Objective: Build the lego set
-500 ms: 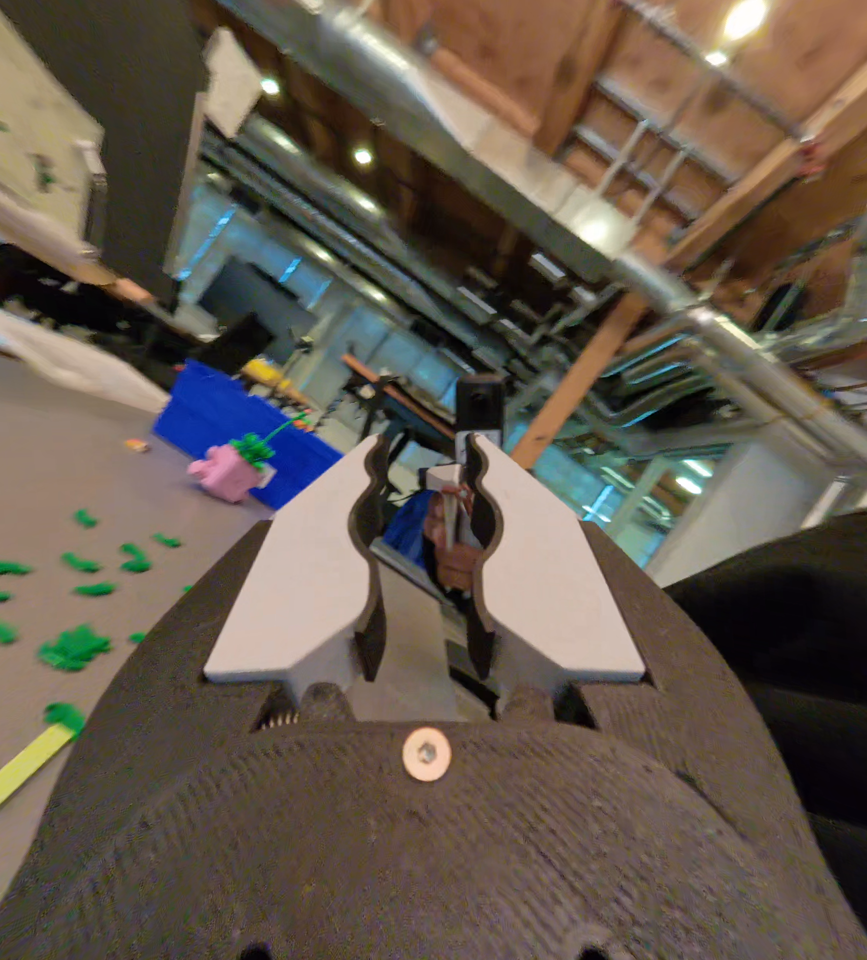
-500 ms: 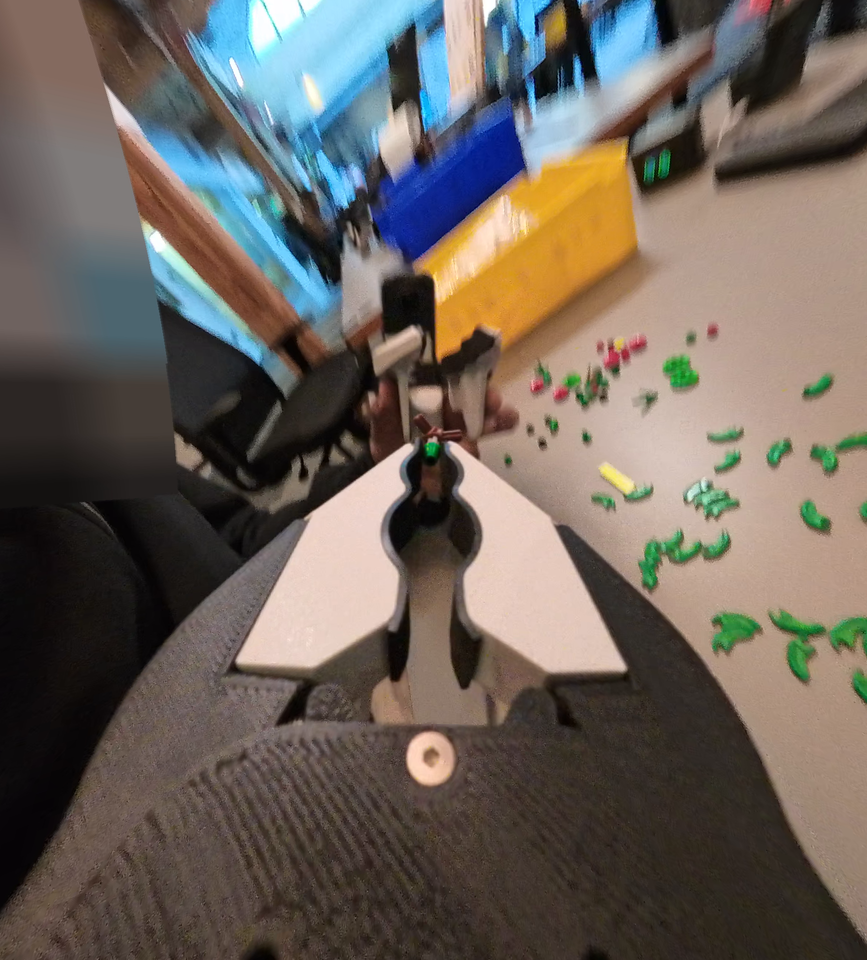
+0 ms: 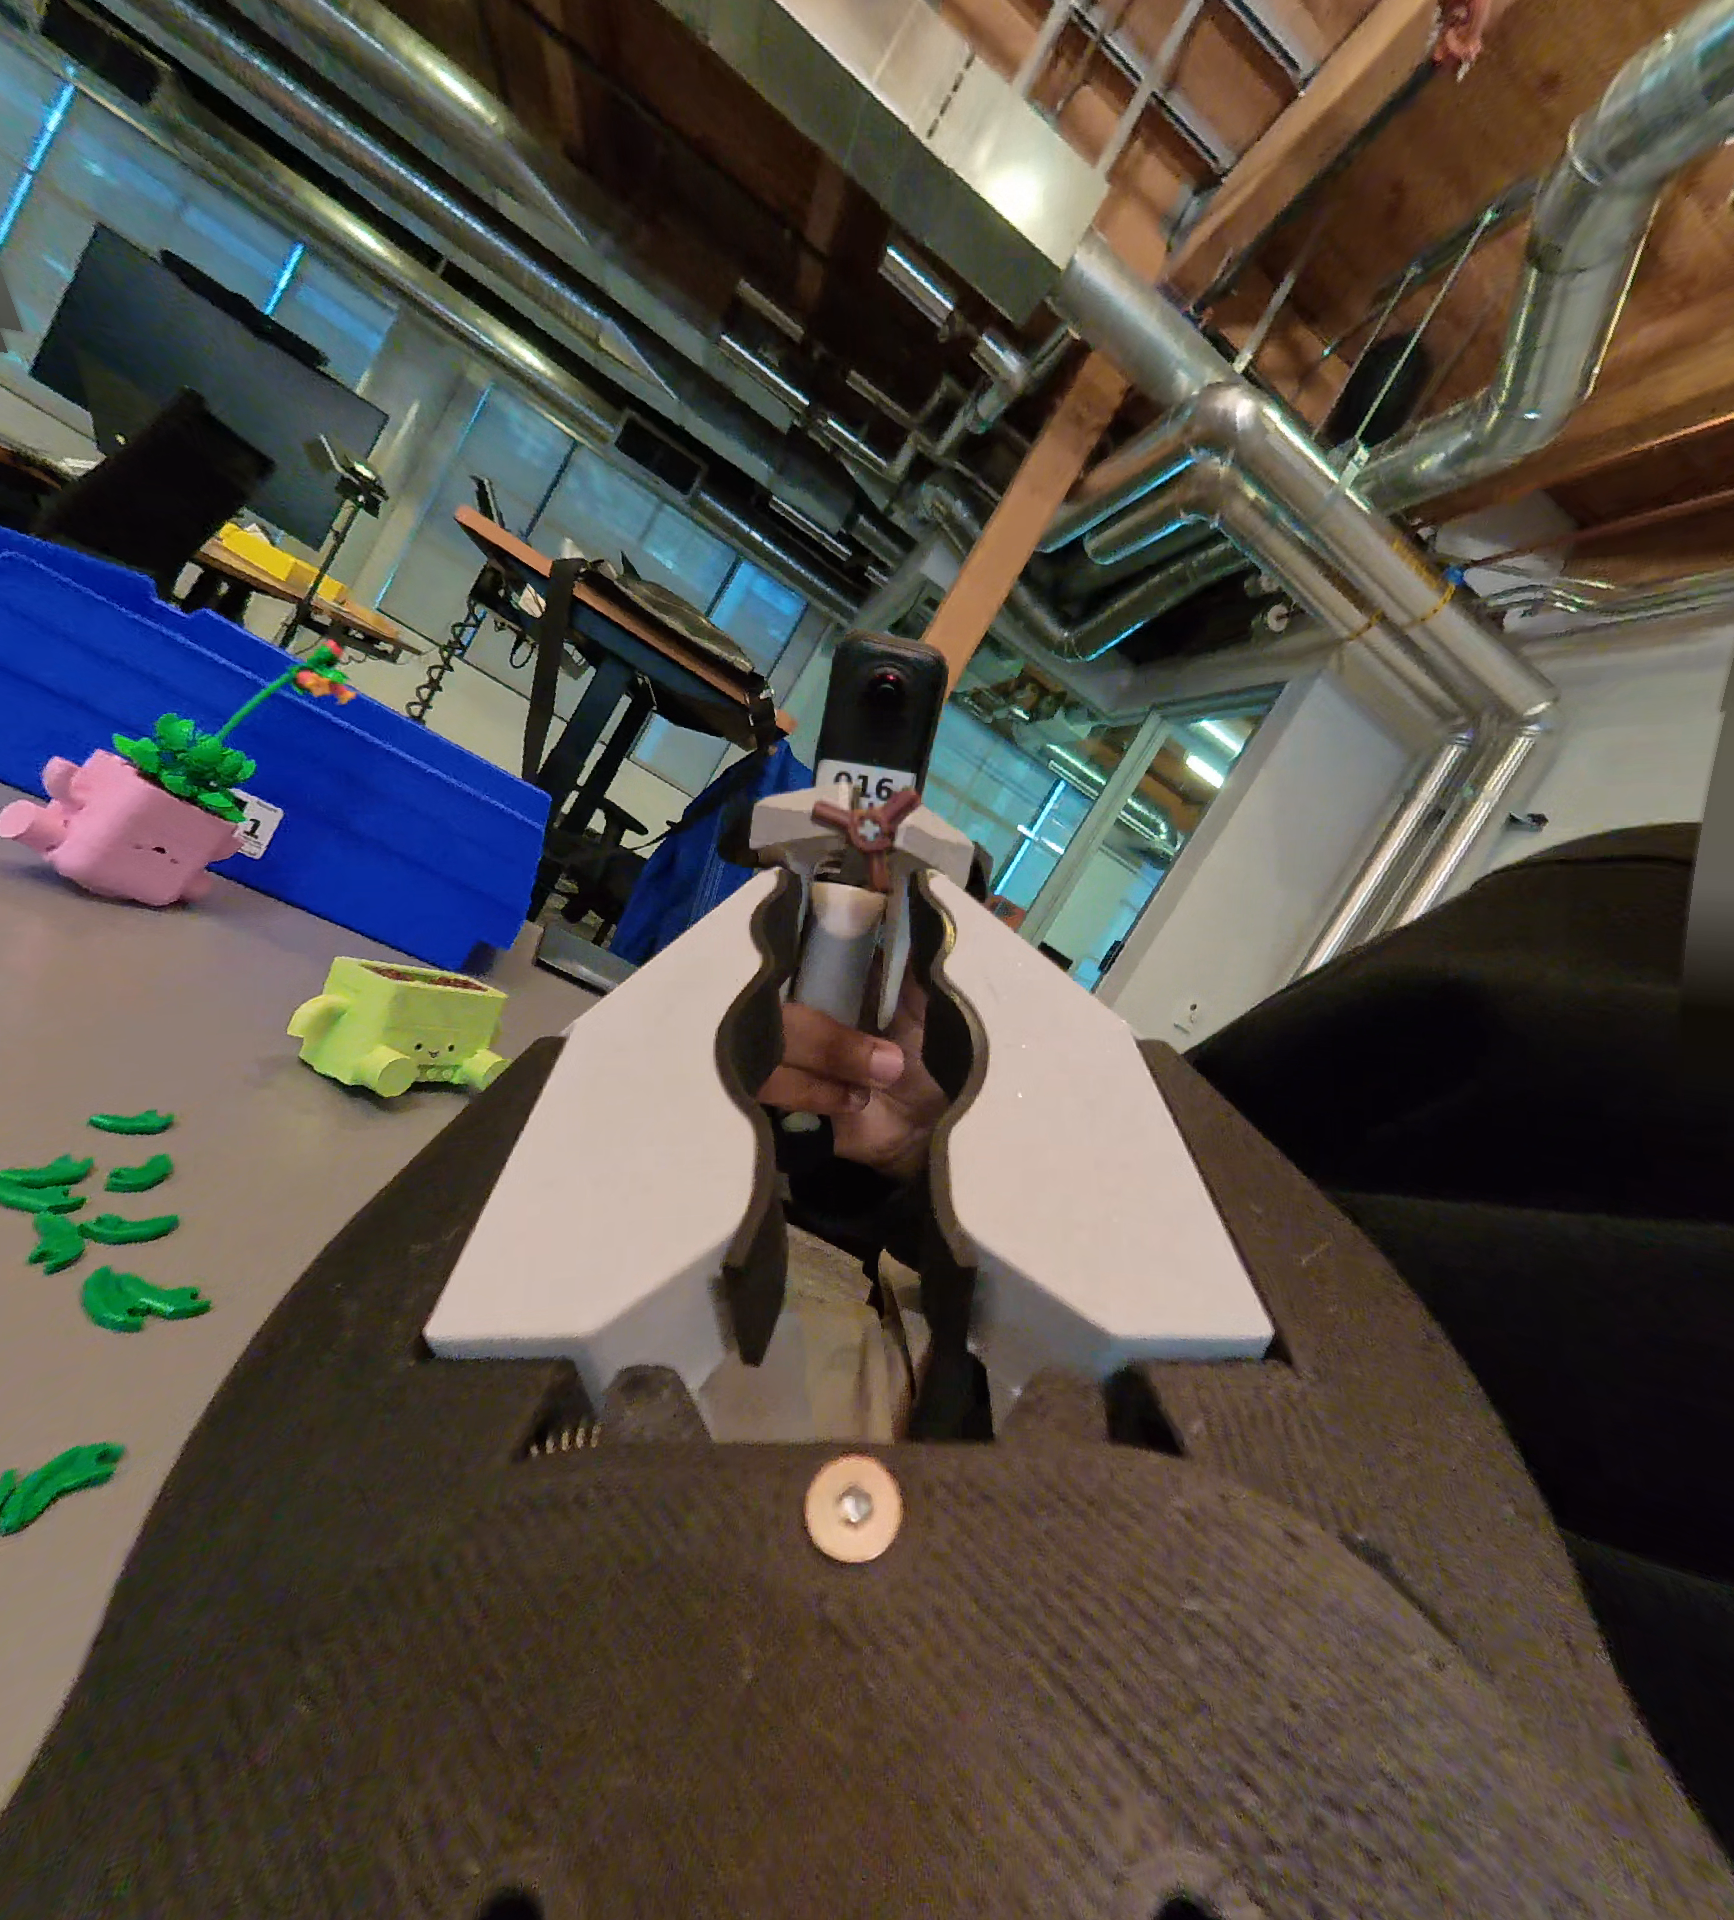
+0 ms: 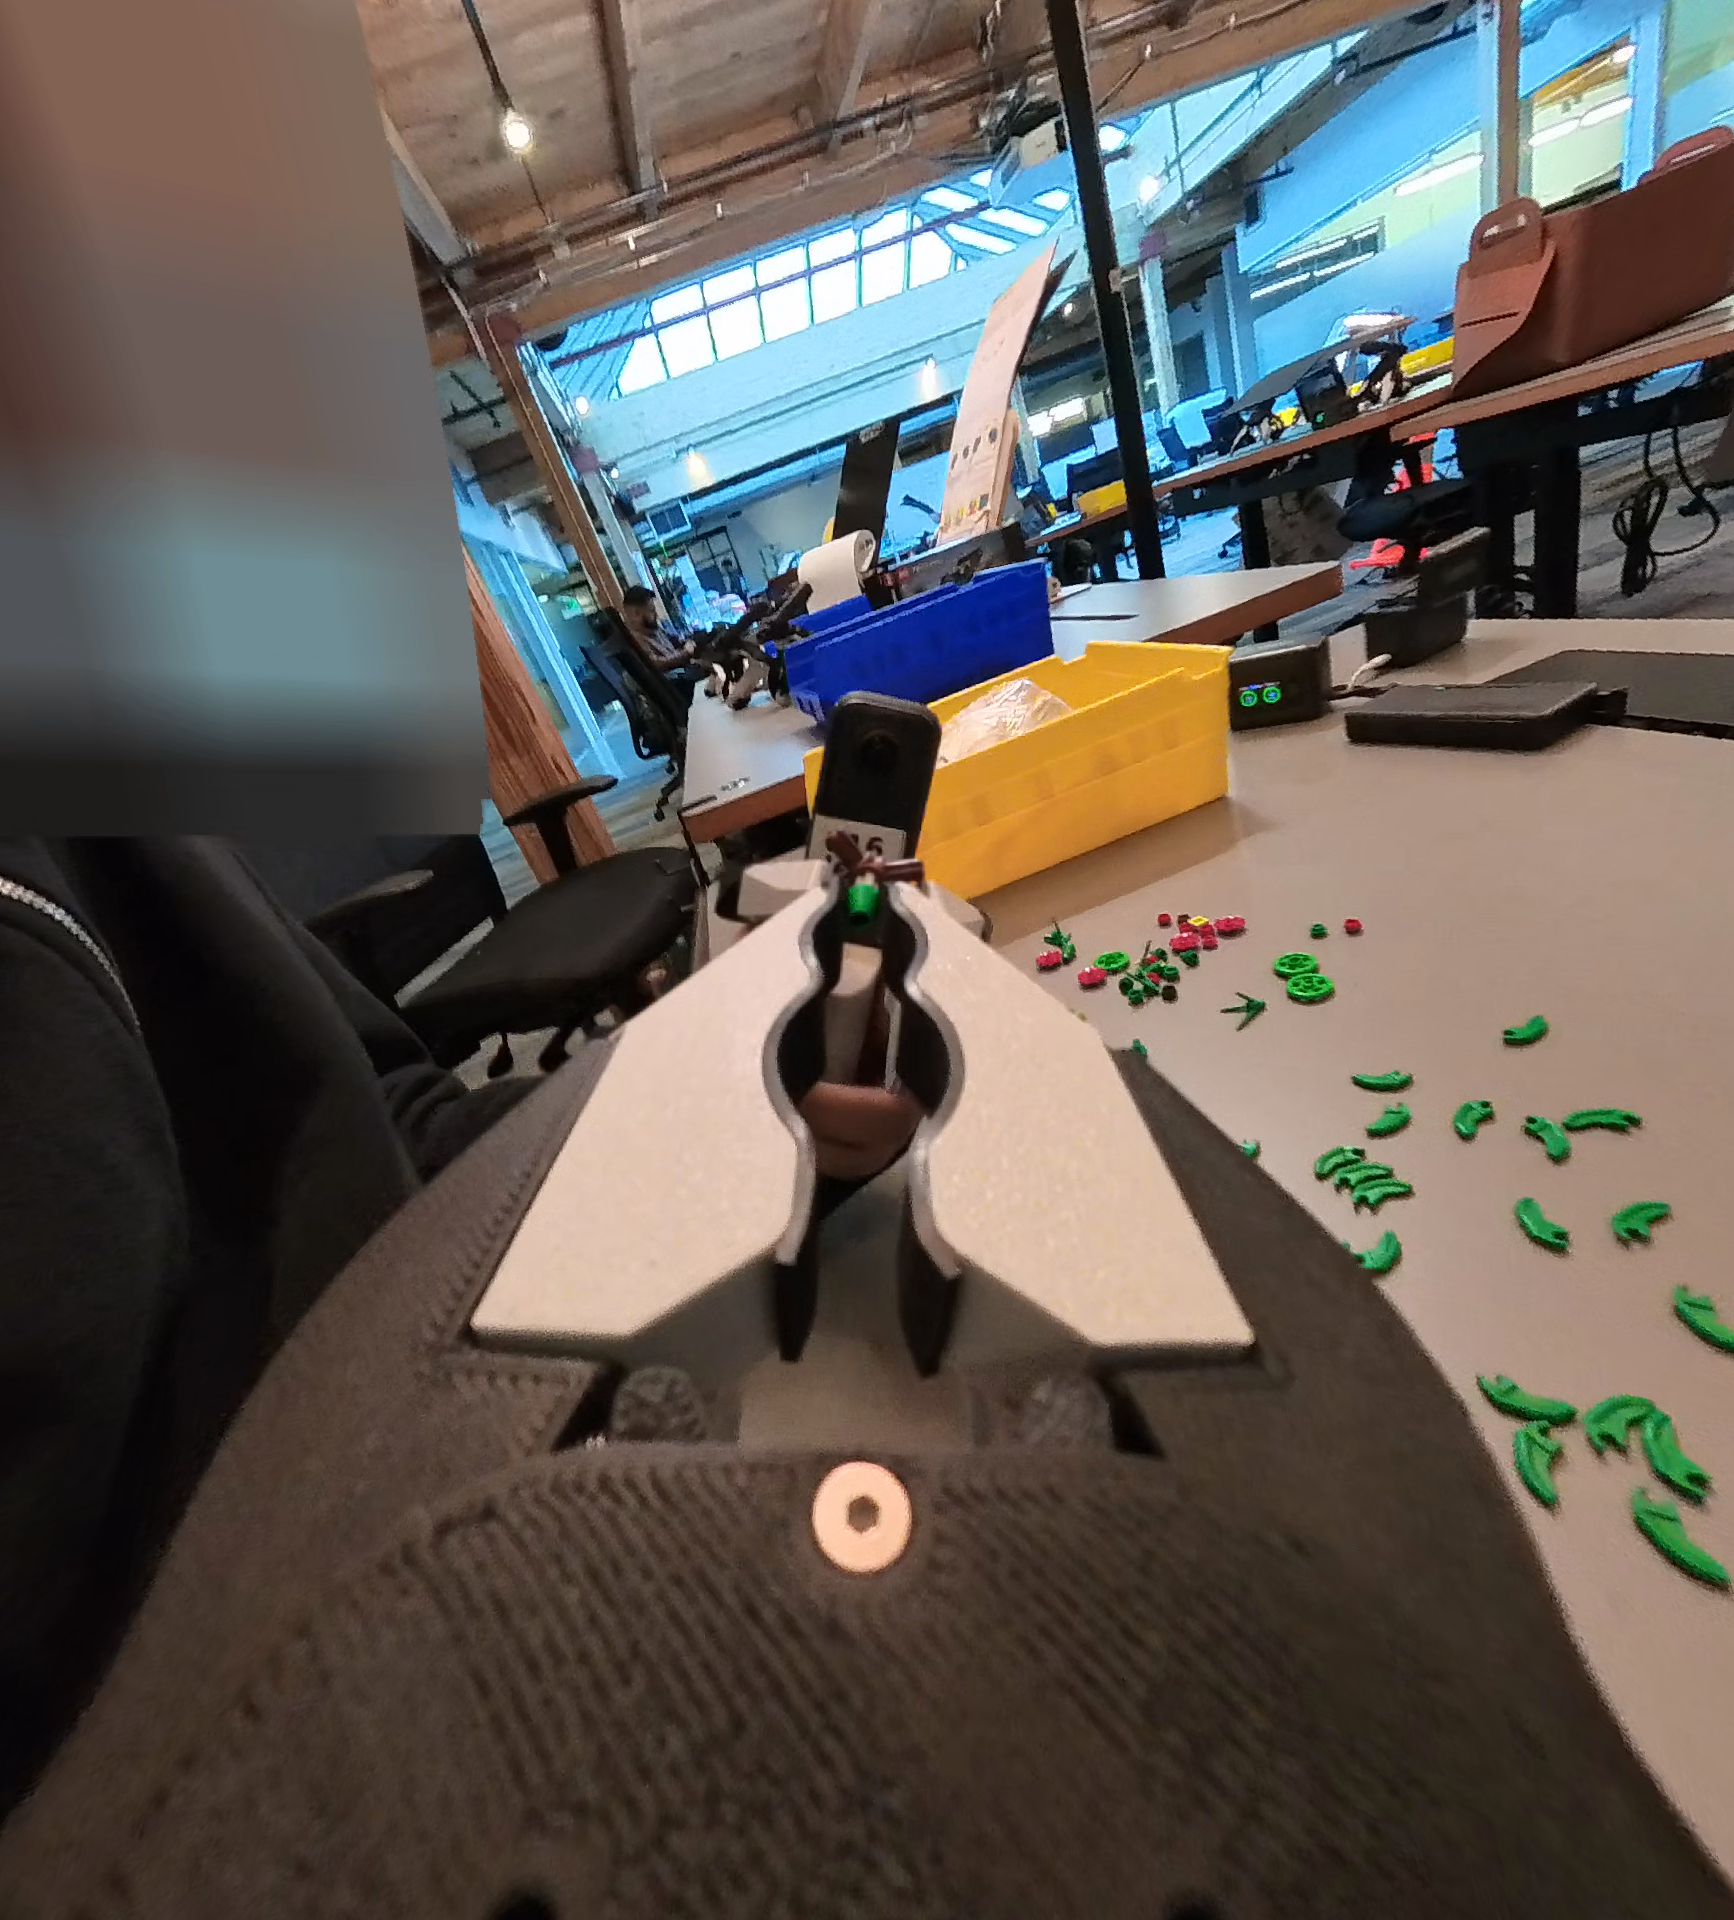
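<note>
Many green leaf pieces (image 4: 1663, 1455) litter the grey table (image 4: 1465, 862).

Leaf pieces (image 4: 1611, 1444) on table (image 4: 1465, 883), bin (image 4: 1081, 748) behind.

Claw (image 3: 847, 894) fingers: matt grey plastic, body rough layered black print, shiny metal screw (image 3: 852, 1508). Counter (image 3: 167, 997): smooth matt grey. Leaf pieces (image 4: 1632, 1455), pink pot (image 3: 125, 831), yellow bin (image 4: 1081, 769): glossy plastic. Ceiling ducts (image 3: 1362, 499): bright metal; beams (image 3: 1039, 488): bare wood.
</note>
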A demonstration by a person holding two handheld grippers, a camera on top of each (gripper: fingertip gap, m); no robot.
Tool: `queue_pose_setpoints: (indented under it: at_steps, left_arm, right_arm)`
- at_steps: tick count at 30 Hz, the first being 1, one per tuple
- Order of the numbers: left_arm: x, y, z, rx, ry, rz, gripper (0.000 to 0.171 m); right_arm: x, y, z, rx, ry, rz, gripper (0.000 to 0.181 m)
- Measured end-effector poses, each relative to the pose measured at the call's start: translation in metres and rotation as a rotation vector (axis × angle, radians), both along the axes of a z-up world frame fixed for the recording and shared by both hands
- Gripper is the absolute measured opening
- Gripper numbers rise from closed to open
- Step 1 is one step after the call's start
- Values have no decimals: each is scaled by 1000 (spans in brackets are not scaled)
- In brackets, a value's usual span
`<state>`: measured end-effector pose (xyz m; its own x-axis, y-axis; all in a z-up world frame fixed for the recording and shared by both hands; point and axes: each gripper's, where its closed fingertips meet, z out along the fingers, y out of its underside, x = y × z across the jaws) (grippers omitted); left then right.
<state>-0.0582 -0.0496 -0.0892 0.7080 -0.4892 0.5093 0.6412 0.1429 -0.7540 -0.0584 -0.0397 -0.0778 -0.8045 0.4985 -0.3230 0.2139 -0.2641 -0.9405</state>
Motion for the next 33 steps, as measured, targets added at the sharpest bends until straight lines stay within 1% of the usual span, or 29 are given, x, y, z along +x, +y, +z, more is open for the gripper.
queue_pose_setpoints:
  at_steps: [3,5,7,11,15,17,18,25,33]
  left_arm:
    - [2,0,4,28,-13,-6,16]
    - [2,1,1,5,1,-7,11]
    - [3,2,-2,-14,16,-8,10]
    - [4,-1,0,3,10,-23,4]
    - [5,-1,-1,-3,20,-33,4]
    - [1,-1,1,3,11,-7,13]
    - [2,-3,2,12,10,-16,7]
    - [4,-3,2,14,33,-25,6]
    - [8,-5,0,-10,35,-72,6]
  right_arm:
    - [1,-4,-4,48,4,-4,4]
    - [1,-6,-6,81,7,-9,4]
    - [1,-9,-8,128,12,-13,4]
    - [0,-12,-11,200,23,-24,4]
    - [0,-13,-11,217,27,-25,4]
    - [0,-13,-10,221,30,-29,4]
    - [0,-13,-10,221,28,-28,4]
    - [2,-14,-11,243,25,-29,4]
    - [3,-16,-14,242,6,-24,4]
